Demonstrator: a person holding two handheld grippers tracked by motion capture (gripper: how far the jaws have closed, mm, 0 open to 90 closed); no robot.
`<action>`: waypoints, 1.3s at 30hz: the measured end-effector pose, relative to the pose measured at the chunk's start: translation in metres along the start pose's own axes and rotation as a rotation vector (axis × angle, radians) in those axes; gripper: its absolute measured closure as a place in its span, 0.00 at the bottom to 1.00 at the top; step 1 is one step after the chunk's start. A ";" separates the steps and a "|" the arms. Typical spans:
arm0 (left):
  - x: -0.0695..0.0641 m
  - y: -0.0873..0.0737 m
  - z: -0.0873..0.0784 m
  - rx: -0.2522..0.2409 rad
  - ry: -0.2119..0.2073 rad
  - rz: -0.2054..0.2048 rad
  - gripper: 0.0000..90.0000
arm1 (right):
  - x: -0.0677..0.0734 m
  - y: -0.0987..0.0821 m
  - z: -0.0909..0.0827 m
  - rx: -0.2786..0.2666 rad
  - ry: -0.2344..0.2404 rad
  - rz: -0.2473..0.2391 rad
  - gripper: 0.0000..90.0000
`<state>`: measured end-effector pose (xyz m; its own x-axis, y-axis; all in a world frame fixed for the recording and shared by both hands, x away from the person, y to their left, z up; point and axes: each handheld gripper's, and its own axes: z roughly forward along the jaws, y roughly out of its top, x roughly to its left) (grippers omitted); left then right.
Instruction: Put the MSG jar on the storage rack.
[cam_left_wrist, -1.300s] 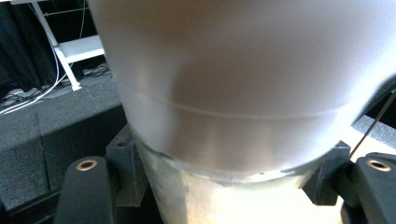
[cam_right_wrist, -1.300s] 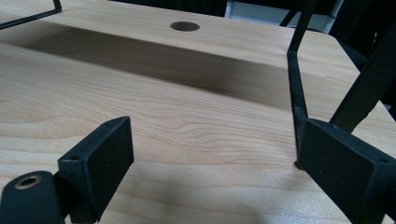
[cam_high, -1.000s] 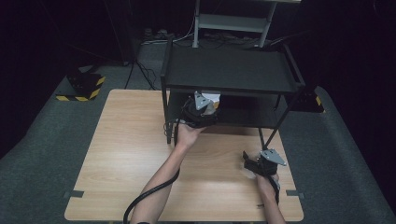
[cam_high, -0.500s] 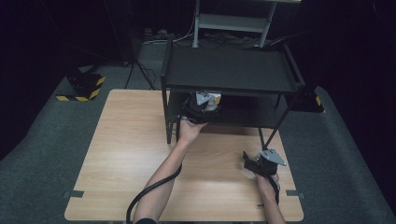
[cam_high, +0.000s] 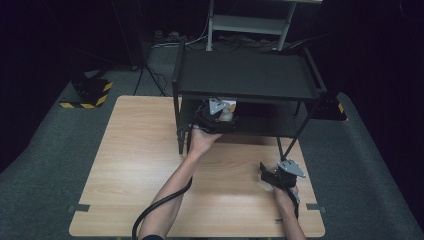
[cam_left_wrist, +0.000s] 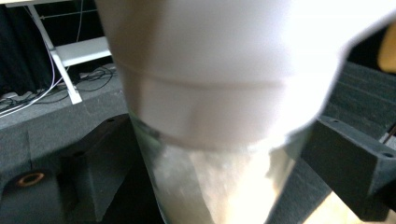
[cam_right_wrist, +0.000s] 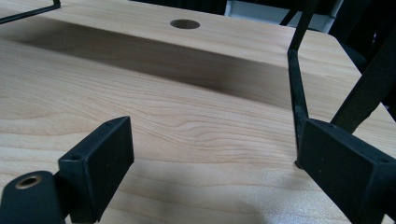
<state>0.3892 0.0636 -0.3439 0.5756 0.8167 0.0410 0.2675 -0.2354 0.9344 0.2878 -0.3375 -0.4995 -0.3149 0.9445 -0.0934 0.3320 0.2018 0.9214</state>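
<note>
A white cup with a translucent lower part (cam_left_wrist: 219, 70) stands upside down close before the left gripper view's camera, between the two black jaws of my left gripper (cam_left_wrist: 217, 126). Those jaws have just been opening, and a narrow gap shows on each side of the cup. From above, my left gripper (cam_high: 215, 117) reaches under the top of the black rack (cam_high: 247, 75), with the cup (cam_high: 228, 107) at its tip on the lower shelf (cam_high: 265, 126). My right gripper (cam_high: 267, 174) rests low over the wooden table (cam_high: 140, 150), open, with nothing between its jaws (cam_right_wrist: 210, 140).
A thin black rack leg (cam_right_wrist: 296, 93) stands just beyond the right jaw. A round hole (cam_right_wrist: 185, 23) is cut into the tabletop farther off. A yellow-and-black striped block (cam_high: 90, 92) sits on the floor at the left. A white frame (cam_high: 250, 22) stands behind the rack.
</note>
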 end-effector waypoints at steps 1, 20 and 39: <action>0.000 0.000 0.000 0.000 0.000 0.000 0.10 | 0.000 0.000 0.000 0.000 0.000 0.000 0.11; -0.012 -0.075 -0.065 -0.038 0.016 0.090 0.08 | 0.001 0.001 0.001 0.006 -0.002 -0.018 0.11; 0.041 -0.171 -0.096 0.212 0.231 -0.146 0.09 | 0.005 0.002 0.001 0.017 -0.016 -0.036 0.11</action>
<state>0.2928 0.1874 -0.4681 0.3351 0.9421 0.0137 0.5026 -0.1911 0.8432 0.2878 -0.3322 -0.4988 -0.3130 0.9405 -0.1326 0.3361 0.2402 0.9107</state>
